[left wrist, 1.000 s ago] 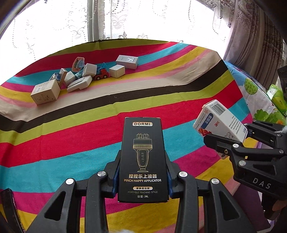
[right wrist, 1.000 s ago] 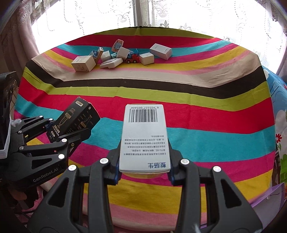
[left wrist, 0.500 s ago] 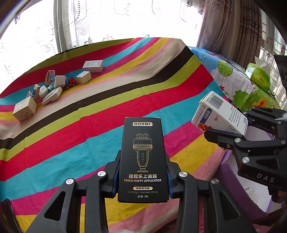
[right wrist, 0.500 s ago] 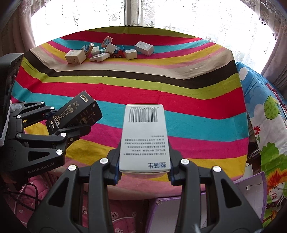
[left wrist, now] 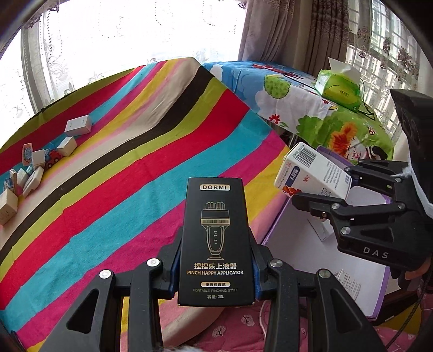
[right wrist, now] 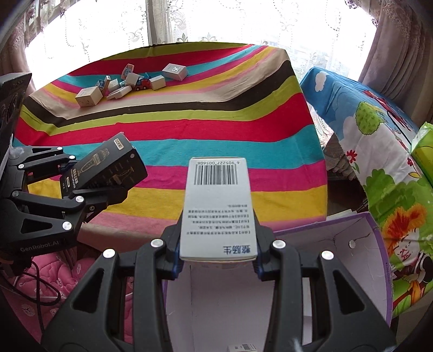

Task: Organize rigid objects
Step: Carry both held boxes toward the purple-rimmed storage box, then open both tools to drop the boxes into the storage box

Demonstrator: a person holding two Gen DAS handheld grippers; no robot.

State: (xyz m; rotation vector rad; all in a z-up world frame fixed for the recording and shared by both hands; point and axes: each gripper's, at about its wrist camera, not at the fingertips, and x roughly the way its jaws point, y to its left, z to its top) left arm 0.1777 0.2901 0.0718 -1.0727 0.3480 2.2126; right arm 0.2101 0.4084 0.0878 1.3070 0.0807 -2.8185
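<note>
Two boxes in hand, most still on the table

My left gripper (left wrist: pixel 215 268) clamps the black box (left wrist: pixel 215 238), my right gripper (right wrist: pixel 217 253) the white box (right wrist: pixel 217 205), near the purple bin (right wrist: pixel 362 230); a far-left pile (right wrist: pixel 127 84) remains.

Striped cloth (right wrist: pixel 189 130) covers the table, bands of red, blue, yellow, green, brown and beige. Beside it stands a second table under a cartoon-print cloth (left wrist: pixel 311 108) (clouds, trees, flowers), with a green tissue pack (left wrist: pixel 339 89) on top. Lace curtains (right wrist: pixel 108 24) hang at the bright window; pink quilted fabric (right wrist: pixel 54 273) lies below.
</note>
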